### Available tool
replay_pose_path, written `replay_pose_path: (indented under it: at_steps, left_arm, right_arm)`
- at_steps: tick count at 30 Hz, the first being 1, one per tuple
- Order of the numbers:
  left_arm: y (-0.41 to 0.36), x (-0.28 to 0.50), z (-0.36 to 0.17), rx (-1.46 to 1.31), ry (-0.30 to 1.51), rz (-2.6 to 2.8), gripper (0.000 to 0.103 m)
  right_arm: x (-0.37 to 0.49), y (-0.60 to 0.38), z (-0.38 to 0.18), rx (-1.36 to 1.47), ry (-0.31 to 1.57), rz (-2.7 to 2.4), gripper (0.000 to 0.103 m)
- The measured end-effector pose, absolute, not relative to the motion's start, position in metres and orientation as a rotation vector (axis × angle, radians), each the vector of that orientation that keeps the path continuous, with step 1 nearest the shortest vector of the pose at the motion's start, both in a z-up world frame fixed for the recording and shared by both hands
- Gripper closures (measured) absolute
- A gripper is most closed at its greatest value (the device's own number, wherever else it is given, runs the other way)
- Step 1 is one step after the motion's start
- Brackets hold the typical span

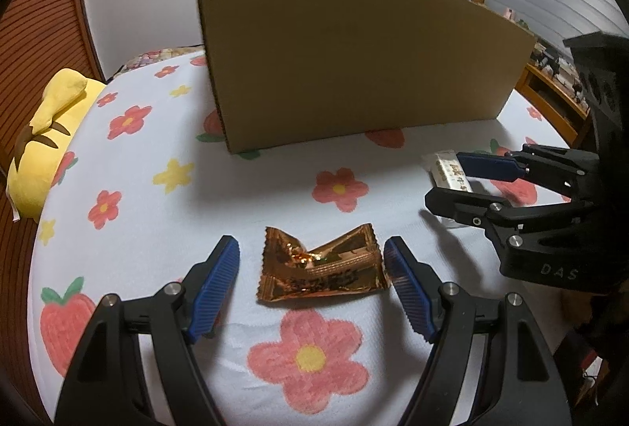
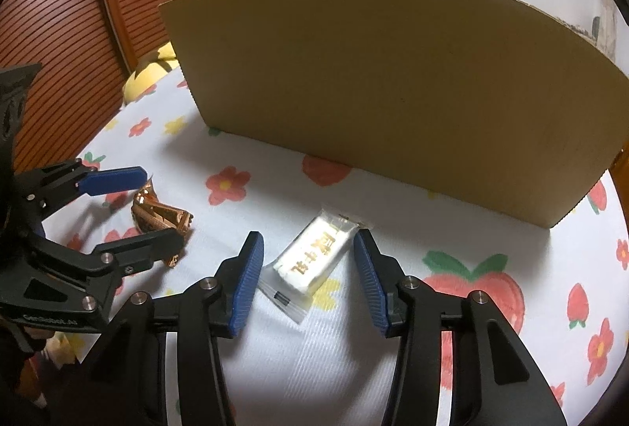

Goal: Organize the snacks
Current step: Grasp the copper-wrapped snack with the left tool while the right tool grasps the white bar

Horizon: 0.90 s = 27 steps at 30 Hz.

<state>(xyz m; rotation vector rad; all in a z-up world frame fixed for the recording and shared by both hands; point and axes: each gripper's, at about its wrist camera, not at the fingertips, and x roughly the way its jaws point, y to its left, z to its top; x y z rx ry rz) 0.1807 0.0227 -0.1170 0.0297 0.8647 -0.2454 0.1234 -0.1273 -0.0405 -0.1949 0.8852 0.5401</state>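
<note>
A: Left wrist view first. State of the left gripper?

B: Jaws wide apart, holding nothing. The copper packet lies flat on the cloth between the blue pads; the right pad is close to the packet's right edge, though I cannot tell whether it touches. The left pad stands clear.

A: What else shows in that view?

B: The box stands upright on the cloth toward its far edge, plain side facing the camera. The right gripper enters from the right, jaws parted around the white packet, which lies near the cloth's right edge. A yellow plush sits off the cloth's left edge.

A: Right wrist view. The right gripper?

B: Open, gripping nothing. The white packet lies on the cloth between the pads, tilted diagonally, its gold lettering facing up. Its far end is just beside the right pad; the near clear-wrapped end is close to the left pad. Contact cannot be confirmed on either side.

A: And the left gripper there?

B: Seen at the left, fingers spread either side of the copper packet, which rests on the cloth. The box stands behind both packets, well apart from them.
</note>
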Motion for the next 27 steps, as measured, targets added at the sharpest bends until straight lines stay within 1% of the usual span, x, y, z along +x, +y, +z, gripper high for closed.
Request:
replay_pose_path:
  at_steps: [1, 3, 5, 7, 8, 10, 13, 27]
  left_arm:
    - [0.02, 0.182, -0.118, 0.041, 0.872, -0.249, 0.027]
    - [0.016, 0.183, -0.118, 0.07, 0.871, -0.241, 0.032]
    - [0.013, 0.182, -0.118, 0.085, 0.863, -0.251, 0.042]
    - [0.012, 0.18, -0.117, 0.09, 0.858, -0.257, 0.049]
    - [0.012, 0.178, -0.117, 0.092, 0.853, -0.258, 0.055]
    - [0.013, 0.176, -0.116, 0.089, 0.844, -0.246, 0.06]
    - [0.016, 0.173, -0.117, 0.08, 0.839, -0.247, 0.062]
    - [0.025, 0.162, -0.101, 0.044, 0.791, -0.247, 0.062]
  right_arm:
    - [0.123, -0.128, -0.041, -0.195, 0.884, 0.539, 0.055]
    - [0.123, -0.127, -0.041, -0.196, 0.883, 0.538, 0.055]
    - [0.123, -0.127, -0.041, -0.194, 0.883, 0.538, 0.055]
    - [0.123, -0.127, -0.041, -0.189, 0.882, 0.54, 0.055]
    - [0.123, -0.127, -0.041, -0.187, 0.882, 0.54, 0.055]
    - [0.123, -0.128, -0.04, -0.187, 0.882, 0.54, 0.055]
    - [0.123, -0.128, -0.041, -0.186, 0.882, 0.539, 0.055]
    - [0.132, -0.117, -0.041, -0.245, 0.889, 0.517, 0.054]
